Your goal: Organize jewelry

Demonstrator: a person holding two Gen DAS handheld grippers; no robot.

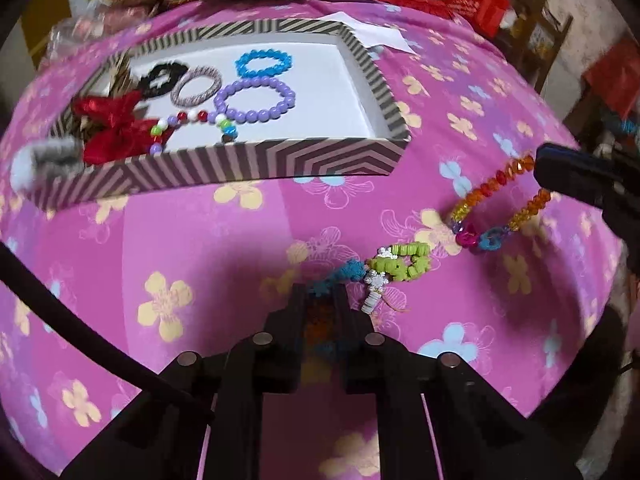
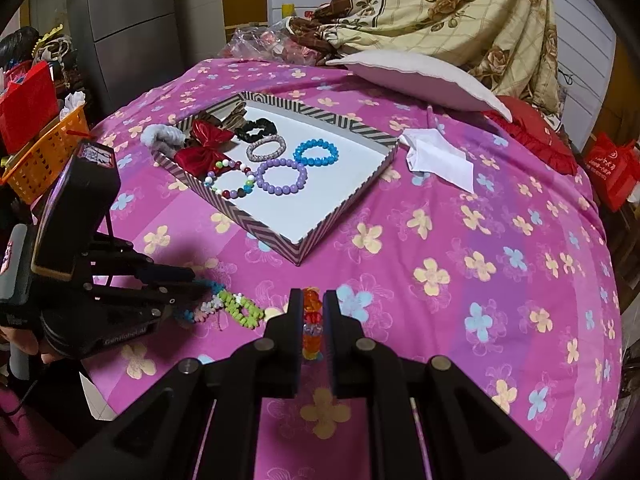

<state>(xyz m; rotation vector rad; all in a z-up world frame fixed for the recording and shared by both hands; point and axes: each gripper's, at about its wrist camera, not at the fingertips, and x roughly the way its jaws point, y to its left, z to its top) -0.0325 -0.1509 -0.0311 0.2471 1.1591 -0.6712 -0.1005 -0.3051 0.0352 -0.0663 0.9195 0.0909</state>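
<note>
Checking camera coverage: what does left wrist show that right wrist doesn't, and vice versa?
Left wrist only: the full loop of the orange bracelet hanging from the right gripper.

Right wrist only: the orange basket, the fridge, and the left gripper's whole body.

Both: the striped tray holding the purple bracelet, blue bracelet and red bow, plus the green bracelet on the pink sheet.

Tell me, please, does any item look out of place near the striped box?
Yes. A grey fluffy scrunchie hangs over the striped box's left rim, half outside. A crumpled white paper lies on the bedsheet beside the box; it is no jewelry.
</note>
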